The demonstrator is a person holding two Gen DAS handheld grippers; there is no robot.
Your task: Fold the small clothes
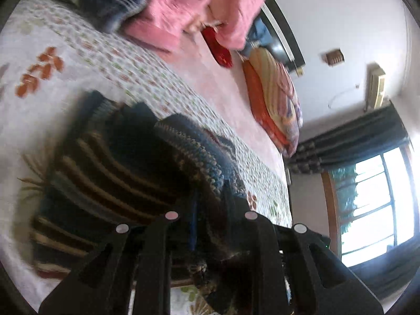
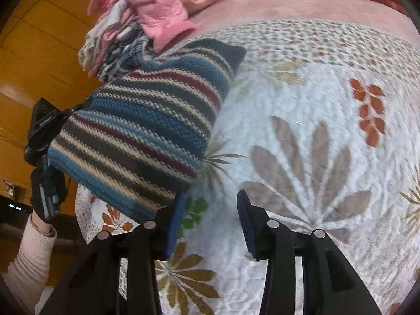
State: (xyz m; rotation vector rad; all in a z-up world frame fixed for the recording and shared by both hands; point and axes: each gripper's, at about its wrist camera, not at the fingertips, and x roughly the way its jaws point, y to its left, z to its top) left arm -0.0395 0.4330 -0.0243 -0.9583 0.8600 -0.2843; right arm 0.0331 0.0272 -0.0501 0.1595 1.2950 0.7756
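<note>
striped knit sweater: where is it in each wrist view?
Left wrist: striped knit sweater fills the lower left, dark and blurred, running in between the left claw fingers.
Right wrist: centre left, lifted off the bedspread, just left of the open right claw.
Shared landmark: pink garment at the top.

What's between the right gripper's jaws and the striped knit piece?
Nothing but bare floral bedspread. In the right wrist view, the right gripper stands open and empty, and the striped knit piece hangs just beyond its left fingertip.
</note>
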